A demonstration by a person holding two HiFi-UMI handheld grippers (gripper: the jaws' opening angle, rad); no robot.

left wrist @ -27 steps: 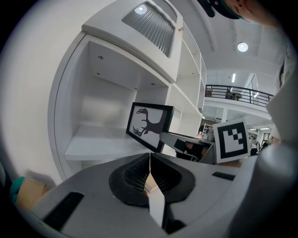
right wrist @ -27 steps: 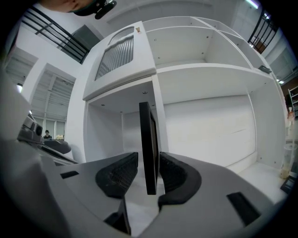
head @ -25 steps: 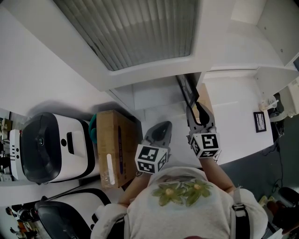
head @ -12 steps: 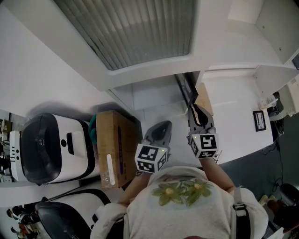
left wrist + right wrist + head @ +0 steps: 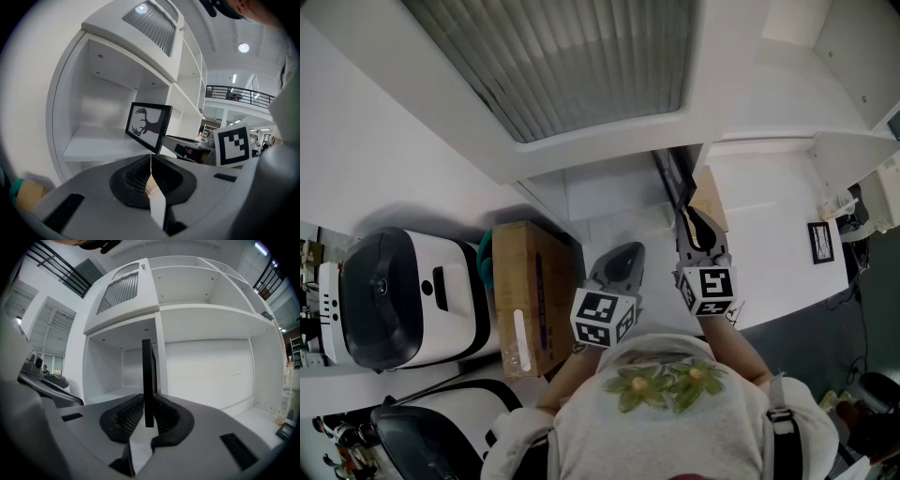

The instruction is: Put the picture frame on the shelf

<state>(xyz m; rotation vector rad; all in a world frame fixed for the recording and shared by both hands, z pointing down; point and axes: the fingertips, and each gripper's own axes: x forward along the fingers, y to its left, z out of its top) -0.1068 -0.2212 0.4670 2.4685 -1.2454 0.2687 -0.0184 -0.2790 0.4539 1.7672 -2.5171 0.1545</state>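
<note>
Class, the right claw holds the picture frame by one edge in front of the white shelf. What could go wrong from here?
The right claw pinches only one edge of the thin picture frame, so it might pivot or slip. The frame lines up with the shelf divider and may knock it going in. The left claw is shut and empty, so nothing backs up the grip.

1. The left hand-held gripper (image 5: 150, 164) has its jaws pressed together, with nothing between them
2. Beyond it, a tilted picture frame (image 5: 147, 125) with a deer silhouette is at the white shelf (image 5: 101, 145)
3. A marker cube (image 5: 232, 145) shows to the right of the frame
</note>
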